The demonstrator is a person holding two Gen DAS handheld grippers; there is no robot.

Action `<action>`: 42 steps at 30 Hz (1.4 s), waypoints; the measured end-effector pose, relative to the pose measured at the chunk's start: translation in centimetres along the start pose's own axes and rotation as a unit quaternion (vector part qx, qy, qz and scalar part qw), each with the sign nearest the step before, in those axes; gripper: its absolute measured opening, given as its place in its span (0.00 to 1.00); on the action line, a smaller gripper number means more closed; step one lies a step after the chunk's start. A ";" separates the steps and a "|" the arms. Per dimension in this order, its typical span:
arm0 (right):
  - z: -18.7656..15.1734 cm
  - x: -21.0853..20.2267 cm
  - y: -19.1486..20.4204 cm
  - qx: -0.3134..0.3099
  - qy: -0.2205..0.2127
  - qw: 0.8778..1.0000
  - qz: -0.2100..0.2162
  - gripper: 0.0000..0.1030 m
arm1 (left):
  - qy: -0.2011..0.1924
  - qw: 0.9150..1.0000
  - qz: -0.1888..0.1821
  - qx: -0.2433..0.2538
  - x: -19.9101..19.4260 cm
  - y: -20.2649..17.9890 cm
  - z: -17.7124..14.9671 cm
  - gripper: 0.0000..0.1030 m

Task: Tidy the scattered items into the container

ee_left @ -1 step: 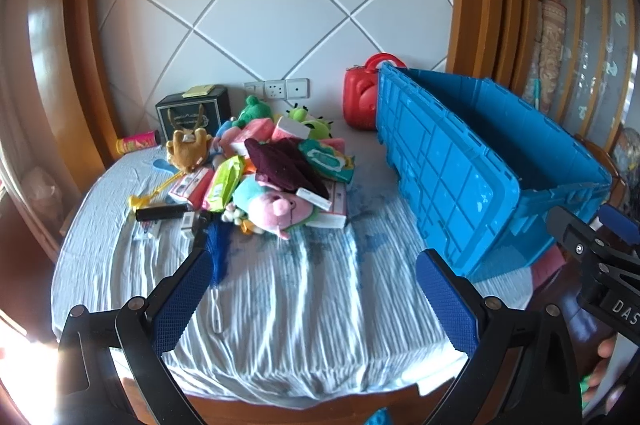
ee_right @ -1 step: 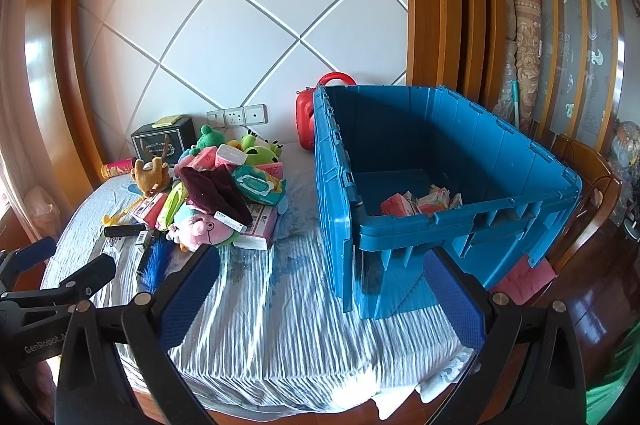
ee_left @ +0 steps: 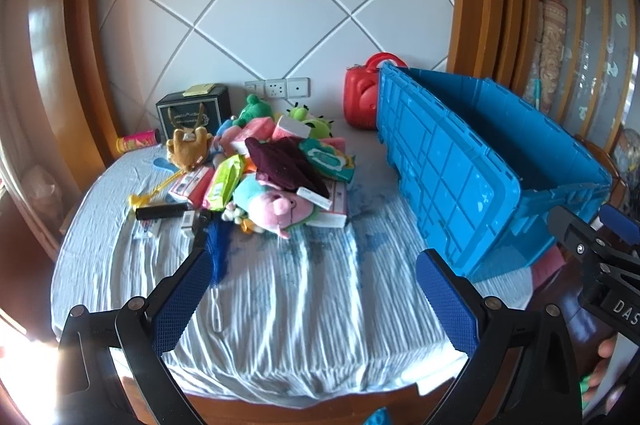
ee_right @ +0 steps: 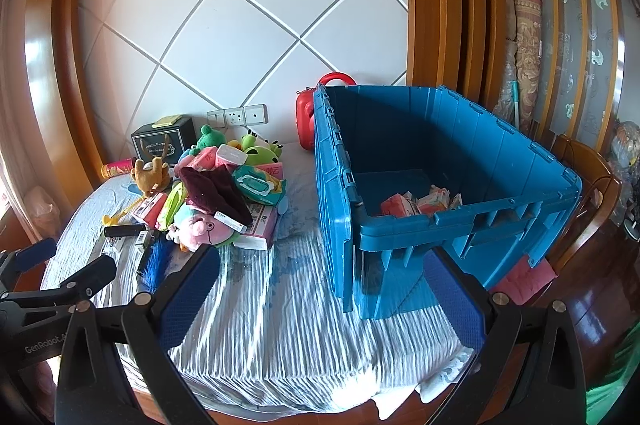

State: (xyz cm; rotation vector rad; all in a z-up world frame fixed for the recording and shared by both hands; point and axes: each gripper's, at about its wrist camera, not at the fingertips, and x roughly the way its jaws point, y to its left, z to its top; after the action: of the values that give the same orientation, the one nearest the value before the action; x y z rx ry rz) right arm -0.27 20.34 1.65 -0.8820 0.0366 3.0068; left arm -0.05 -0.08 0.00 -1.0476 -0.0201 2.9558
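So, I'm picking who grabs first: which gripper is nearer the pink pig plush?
Left. The left gripper faces the pink pig plush; the right gripper sits nearer the blue plastic crate.

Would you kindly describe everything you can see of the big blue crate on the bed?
The blue crate is a large, open-topped bin of what looks like rigid plastic, with ribbed outer walls and a thick rim. It stands upright on the striped bedcover, to the right of the toy pile, its near end reaching the mattress edge. A red case stands behind its far corner against the wall. Inside, it is mostly empty; a few pinkish packets lie on its floor. Neither gripper touches it.
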 end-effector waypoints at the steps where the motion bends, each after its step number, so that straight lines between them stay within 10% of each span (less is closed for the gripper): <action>1: 0.0 0.0 0.0 -0.001 0.000 1.000 0.000 1.00 | 0.000 1.000 0.000 -0.001 0.0 0.1 0.0 1.00; 42: -0.5 -0.3 -0.1 0.002 0.002 1.000 0.001 1.00 | -0.005 1.000 -0.001 0.005 -0.2 0.6 -0.3 1.00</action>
State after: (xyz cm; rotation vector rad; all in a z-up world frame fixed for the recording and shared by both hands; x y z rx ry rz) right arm 0.23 20.41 1.37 -0.8892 0.0445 3.0044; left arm 0.24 -0.66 -0.09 -1.0301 -0.0067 2.9574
